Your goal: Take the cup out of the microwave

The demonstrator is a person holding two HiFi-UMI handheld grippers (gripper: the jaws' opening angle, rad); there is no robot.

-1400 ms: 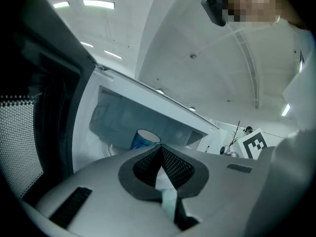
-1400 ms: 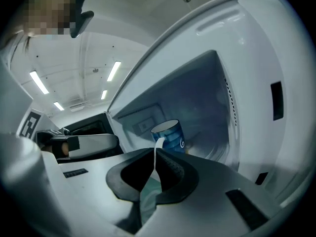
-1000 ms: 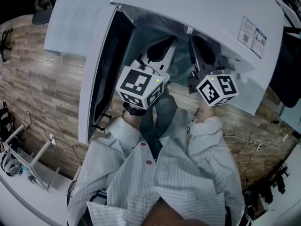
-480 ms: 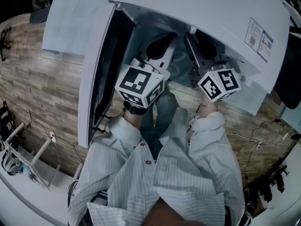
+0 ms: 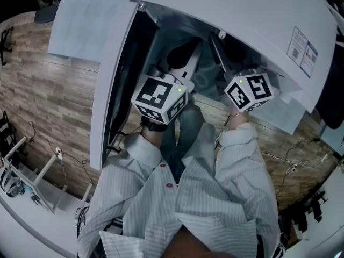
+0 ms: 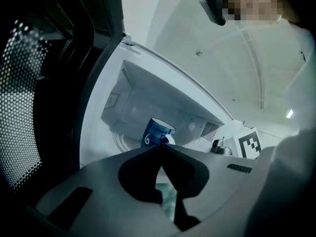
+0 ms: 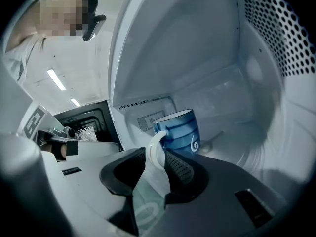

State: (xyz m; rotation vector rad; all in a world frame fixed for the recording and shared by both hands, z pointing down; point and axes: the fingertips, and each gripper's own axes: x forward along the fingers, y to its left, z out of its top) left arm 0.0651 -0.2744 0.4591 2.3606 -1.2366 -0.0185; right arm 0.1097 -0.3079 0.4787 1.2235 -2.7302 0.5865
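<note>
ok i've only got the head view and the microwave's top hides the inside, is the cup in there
Observer: Yes. A blue cup stands upright inside the microwave.
Operator: is the right gripper on it
Observer: The right gripper has the cup's white handle between its jaws. I can't tell whether they pinch it.
Operator: and the left
Observer: The left gripper is shut and empty, and the cup stands beyond it.
</note>
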